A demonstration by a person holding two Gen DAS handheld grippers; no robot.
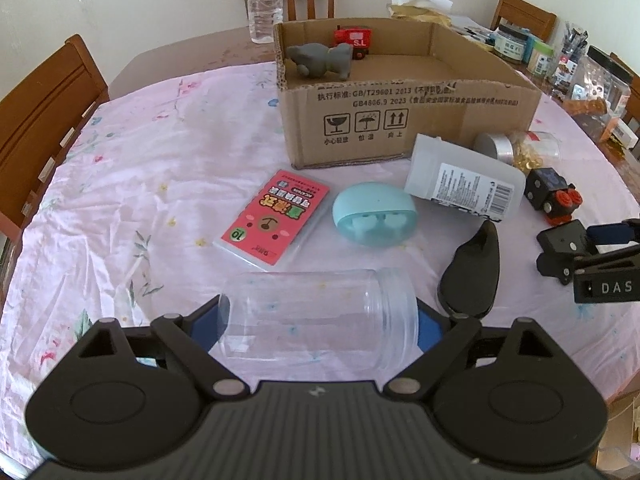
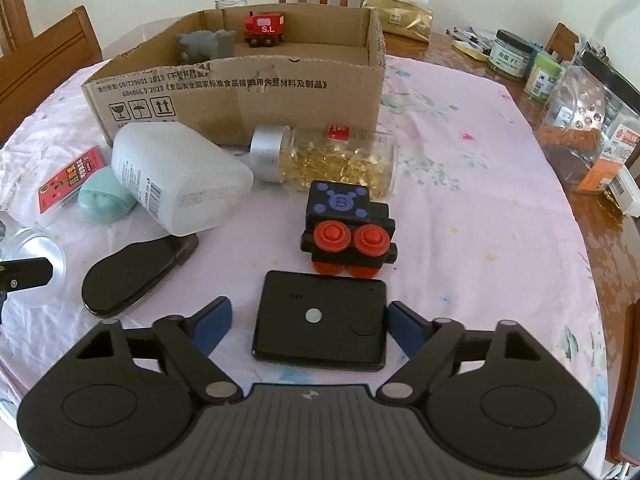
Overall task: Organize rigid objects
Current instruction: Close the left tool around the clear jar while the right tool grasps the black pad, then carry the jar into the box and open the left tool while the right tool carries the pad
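Note:
A clear plastic jar [image 1: 316,320] lies on its side between my left gripper's [image 1: 320,312] blue pads, which touch both of its ends. My right gripper [image 2: 308,308] stands open around a flat black device [image 2: 320,320] on the cloth. Its right pad is at the device's edge and its left pad is a gap away. Ahead stands the cardboard box [image 1: 400,120], holding a grey toy animal [image 1: 320,60] and a red toy train [image 1: 354,40]. A black toy train with red wheels [image 2: 348,232] sits just beyond the device.
On the pink cloth lie a white bottle [image 1: 464,184], a teal egg-shaped case [image 1: 374,214], a pink card pack [image 1: 272,216], a black shoe-shaped item [image 1: 476,268] and a capsule jar [image 2: 328,156]. Jars and packets [image 2: 580,120] crowd the right edge. Chairs ring the table.

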